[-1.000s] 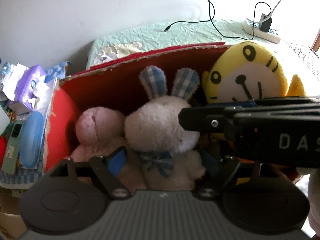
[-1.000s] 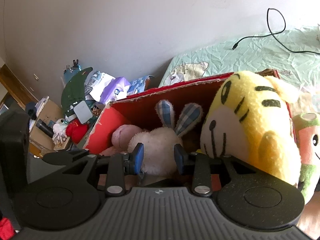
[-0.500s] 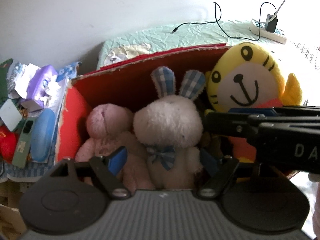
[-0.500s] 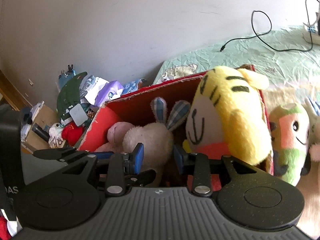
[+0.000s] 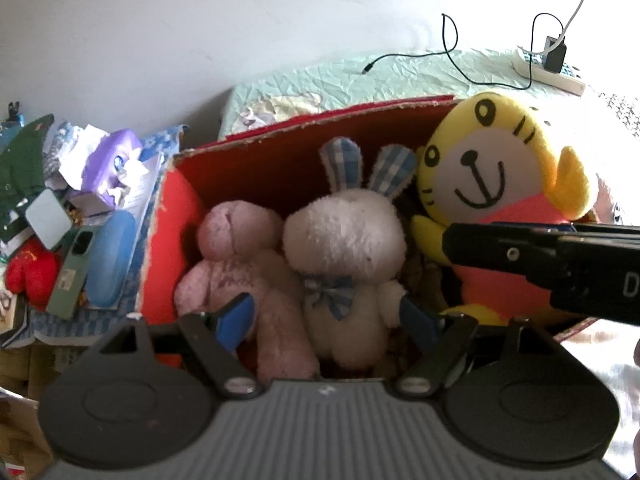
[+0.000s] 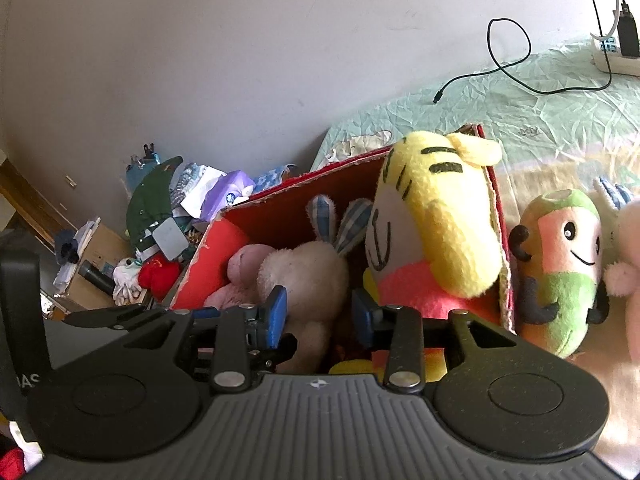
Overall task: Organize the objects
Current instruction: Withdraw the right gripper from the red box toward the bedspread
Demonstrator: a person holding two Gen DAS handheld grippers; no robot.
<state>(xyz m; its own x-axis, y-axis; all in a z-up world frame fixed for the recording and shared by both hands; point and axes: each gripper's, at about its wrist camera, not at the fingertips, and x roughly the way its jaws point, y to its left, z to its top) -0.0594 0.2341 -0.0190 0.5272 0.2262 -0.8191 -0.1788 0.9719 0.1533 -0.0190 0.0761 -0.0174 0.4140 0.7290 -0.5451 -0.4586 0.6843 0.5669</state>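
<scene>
A red cardboard box (image 5: 272, 160) (image 6: 280, 216) holds three plush toys: a pink bear (image 5: 236, 252) (image 6: 244, 264) at the left, a white rabbit with checked ears (image 5: 348, 240) (image 6: 312, 276) in the middle, and a yellow tiger (image 5: 492, 176) (image 6: 436, 216) at the right. My left gripper (image 5: 326, 320) is open and empty, just in front of the bear and rabbit. My right gripper (image 6: 320, 314) is open and empty, in front of the rabbit and tiger; its body crosses the left wrist view (image 5: 552, 264).
A green and pink plush (image 6: 560, 272) stands outside the box at the right, with a pale pink plush (image 6: 628, 272) beyond it. Cluttered papers, a purple box (image 5: 112, 164) and a blue case (image 5: 108, 256) lie left of the box. A cable (image 6: 504, 64) and power strip (image 5: 548, 70) lie on the green bedsheet (image 6: 540, 108).
Both grippers have drawn back from the box, so more of the toys and surroundings show. The right gripper has swung right, bringing the green and pink plush into view.
</scene>
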